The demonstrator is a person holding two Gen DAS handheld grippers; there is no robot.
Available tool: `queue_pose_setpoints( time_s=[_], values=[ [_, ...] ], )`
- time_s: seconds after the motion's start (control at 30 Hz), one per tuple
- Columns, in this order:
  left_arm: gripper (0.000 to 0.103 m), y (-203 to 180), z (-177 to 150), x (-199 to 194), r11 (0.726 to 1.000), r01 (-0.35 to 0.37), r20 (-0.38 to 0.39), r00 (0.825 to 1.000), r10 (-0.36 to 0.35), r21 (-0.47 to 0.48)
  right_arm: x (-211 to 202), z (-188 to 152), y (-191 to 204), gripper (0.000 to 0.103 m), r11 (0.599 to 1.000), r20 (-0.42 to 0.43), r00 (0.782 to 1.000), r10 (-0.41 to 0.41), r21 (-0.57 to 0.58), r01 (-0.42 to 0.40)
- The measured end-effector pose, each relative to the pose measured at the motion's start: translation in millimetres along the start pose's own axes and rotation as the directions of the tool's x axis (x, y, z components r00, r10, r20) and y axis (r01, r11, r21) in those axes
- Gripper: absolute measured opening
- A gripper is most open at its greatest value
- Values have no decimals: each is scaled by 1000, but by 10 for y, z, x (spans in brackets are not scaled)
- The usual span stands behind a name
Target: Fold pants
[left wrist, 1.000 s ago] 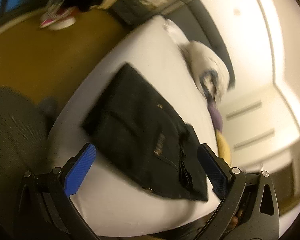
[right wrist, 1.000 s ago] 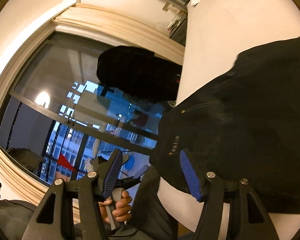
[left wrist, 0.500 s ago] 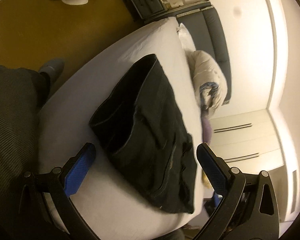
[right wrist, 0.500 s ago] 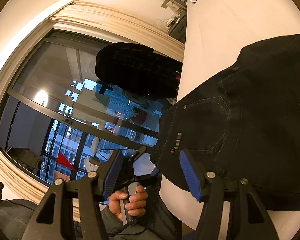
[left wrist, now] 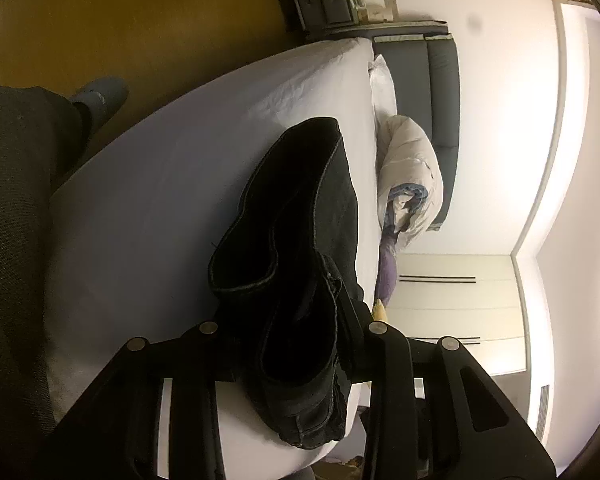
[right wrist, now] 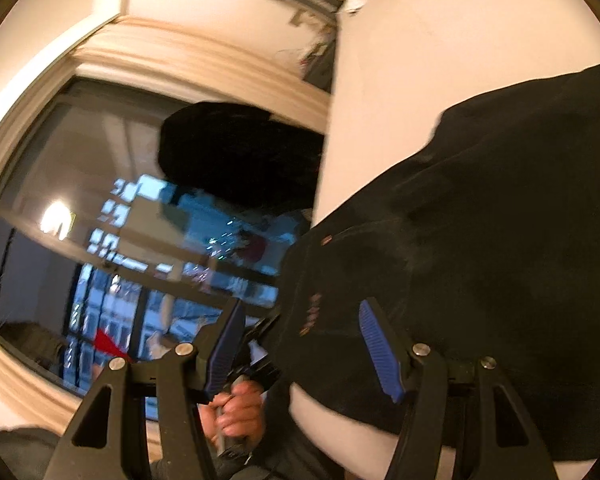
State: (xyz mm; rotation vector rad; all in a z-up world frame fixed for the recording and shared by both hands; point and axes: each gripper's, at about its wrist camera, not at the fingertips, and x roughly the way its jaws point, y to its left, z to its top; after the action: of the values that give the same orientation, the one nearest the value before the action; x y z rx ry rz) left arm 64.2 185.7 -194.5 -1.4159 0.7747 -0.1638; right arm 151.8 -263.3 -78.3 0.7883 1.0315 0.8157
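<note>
Window (right wrist: 100,248) right-view only; pants (left wrist: 300,280) both.

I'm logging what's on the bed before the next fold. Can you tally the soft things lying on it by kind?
Black pants: 1
White pillow: 1
White bundled duvet: 1
Purple cloth: 1
Total: 4, all on the white bed. The left gripper is shut on the pants.

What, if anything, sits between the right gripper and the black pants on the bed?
Nothing visible. The right gripper is open with the black pants directly ahead on the white bed sheet. The left gripper already looks shut on the pants' near edge.
</note>
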Motion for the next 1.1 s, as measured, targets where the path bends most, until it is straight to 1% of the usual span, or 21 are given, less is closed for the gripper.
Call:
queue_pose_setpoints(
  time_s=[0.07,0.13,0.23,0.3,0.37,0.4,0.43,0.47,0.57,0.63,0.7,0.73,0.8,0.83,0.87,0.9,0.93,0.97,1.03,1.07,1.1],
  values=[
    [25,-4,25,13,1000,15,-8,1000,-15,-7,-33,99,-78,64,999,21,999,-44,22,44],
    [19,-38,54,17,1000,12,-11,1000,-12,6,-46,177,-158,64,997,26,998,-63,50,62],
    [14,-101,84,-2,1000,15,-13,1000,-15,16,-19,255,-252,64,994,12,996,-87,71,86],
    [13,-173,97,-15,999,18,-14,1000,-17,35,43,282,-322,64,991,-14,994,-105,82,106],
    [12,-264,118,-12,998,21,-15,1000,-20,55,168,279,-428,64,983,-81,986,-143,102,150],
    [12,-321,129,-7,997,22,-16,1000,-21,67,252,254,-505,61,976,-132,976,-171,116,187],
    [12,-404,125,-34,997,23,-16,1000,-21,78,296,235,-554,55,970,-151,970,-190,123,209],
    [12,-459,125,-32,996,22,-16,1000,-20,89,311,214,-606,46,967,-152,968,-200,130,220],
    [12,-752,102,-23,988,15,-20,1000,-12,156,250,188,-708,44,970,-114,983,-146,179,165],
    [12,-1061,57,17,971,-8,-25,1000,14,240,240,161,-710,43,973,-103,984,-143,165,159],
    [12,-1327,-5,85,951,-14,-34,999,26,308,229,125,-698,43,978,-82,987,-141,143,152],
    [12,-1538,-61,173,934,-10,-47,998,29,356,219,106,-696,43,981,-66,989,-135,134,143],
    [12,-1854,-171,322,908,-3,-68,997,34,420,181,80,-691,43,985,-41,992,-122,122,126],
    [12,-2039,-264,418,886,2,-82,996,40,463,134,69,-682,44,986,-31,993,-110,125,113],
    [12,-2262,-404,572,848,-1,-96,994,61,530,57,66,-666,51,985,-9,996,-93,145,93],
    [12,-2397,-520,676,819,-5,-105,991,80,574,-29,68,-647,59,985,17,997,-71,159,67],
    [12,-2524,-651,790,788,-10,-112,989,100,615,-137,68,-598,74,986,48,998,-50,159,42],
    [12,-2649,-833,956,749,-10,-126,984,125,662,-281,100,-527,81,990,75,996,-46,134,36],
    [12,-2798,-1215,1283,671,-15,-147,972,184,741,-460,187,-470,84,994,88,995,-45,101,36],
    [12,-2809,-1402,1420,626,-23,-143,966,214,779,-582,237,-470,84,995,90,995,-33,98,24],
    [12,-2779,-1629,1596,566,-39,-130,959,254,823,-654,266,-484,84,995,93,995,-23,104,14]
  ],
)
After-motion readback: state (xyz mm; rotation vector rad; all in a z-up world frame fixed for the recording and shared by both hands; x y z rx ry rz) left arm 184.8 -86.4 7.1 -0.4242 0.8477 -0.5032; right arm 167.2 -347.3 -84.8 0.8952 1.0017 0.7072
